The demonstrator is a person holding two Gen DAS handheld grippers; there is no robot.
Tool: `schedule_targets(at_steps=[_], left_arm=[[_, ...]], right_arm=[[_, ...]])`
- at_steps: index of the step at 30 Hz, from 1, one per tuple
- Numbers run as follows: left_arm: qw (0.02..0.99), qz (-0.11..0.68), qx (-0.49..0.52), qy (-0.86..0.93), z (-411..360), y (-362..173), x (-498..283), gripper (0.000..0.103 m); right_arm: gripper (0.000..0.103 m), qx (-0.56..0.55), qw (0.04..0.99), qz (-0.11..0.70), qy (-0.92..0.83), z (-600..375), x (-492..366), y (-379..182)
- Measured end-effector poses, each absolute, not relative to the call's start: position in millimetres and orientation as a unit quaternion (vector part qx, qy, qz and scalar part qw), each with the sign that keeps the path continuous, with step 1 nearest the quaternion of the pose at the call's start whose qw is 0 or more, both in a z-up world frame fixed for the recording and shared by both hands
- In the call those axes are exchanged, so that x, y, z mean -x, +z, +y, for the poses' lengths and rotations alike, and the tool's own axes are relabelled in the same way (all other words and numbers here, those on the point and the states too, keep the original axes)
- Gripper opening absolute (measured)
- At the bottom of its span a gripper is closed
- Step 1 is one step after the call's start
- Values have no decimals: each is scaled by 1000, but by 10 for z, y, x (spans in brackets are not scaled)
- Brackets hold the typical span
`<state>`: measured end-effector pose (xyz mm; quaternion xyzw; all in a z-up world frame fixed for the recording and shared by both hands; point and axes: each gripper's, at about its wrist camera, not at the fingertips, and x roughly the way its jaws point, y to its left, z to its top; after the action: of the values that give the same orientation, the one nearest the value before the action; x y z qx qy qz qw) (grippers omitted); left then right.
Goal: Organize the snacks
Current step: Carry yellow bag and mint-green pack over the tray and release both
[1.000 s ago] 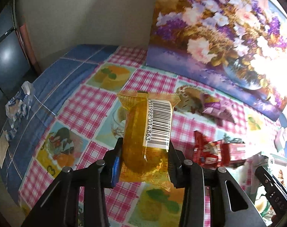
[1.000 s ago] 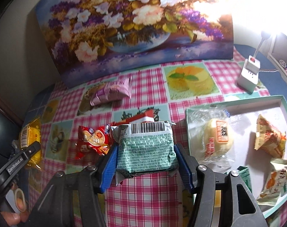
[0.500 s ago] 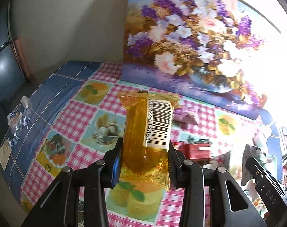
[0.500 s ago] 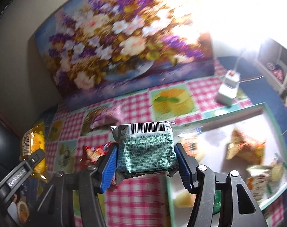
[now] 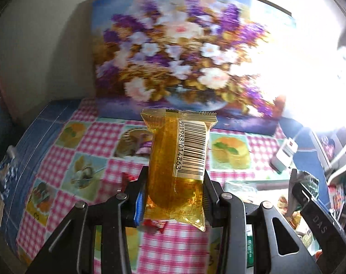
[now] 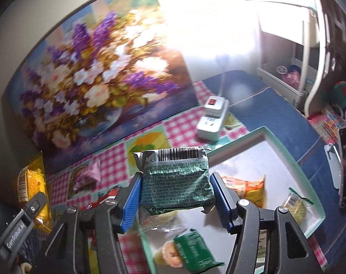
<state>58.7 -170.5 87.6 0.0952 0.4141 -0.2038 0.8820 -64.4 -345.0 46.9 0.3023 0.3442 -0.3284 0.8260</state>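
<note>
left gripper: clamps yellow snack packet | right gripper: clamps green snack packet above tray near edge | risk: slick wrappers slipping, landing outside tray

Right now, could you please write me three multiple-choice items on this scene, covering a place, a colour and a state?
1. Where is the power strip?
A. in the tray
B. on the tablecloth beside the tray
C. on the painting

2. What colour is the packet in the left gripper?
A. yellow
B. green
C. purple

3. What state is the right gripper in?
A. open and empty
B. shut on a red packet
C. shut on the green packet

Key: 1 B, it lies on the checked tablecloth past the tray rim. 2 A, the yellow packet stands between its jaws. 3 C, both pads press the green packet.
</note>
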Motion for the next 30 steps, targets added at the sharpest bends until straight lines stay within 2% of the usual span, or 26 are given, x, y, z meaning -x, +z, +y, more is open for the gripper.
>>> schedule_targets(at_steps=[30], left_arm=[[808, 432, -186, -355, -2977, 241, 261, 42]], right_arm=[[62, -372, 703, 310, -521, -4323, 1647, 70]])
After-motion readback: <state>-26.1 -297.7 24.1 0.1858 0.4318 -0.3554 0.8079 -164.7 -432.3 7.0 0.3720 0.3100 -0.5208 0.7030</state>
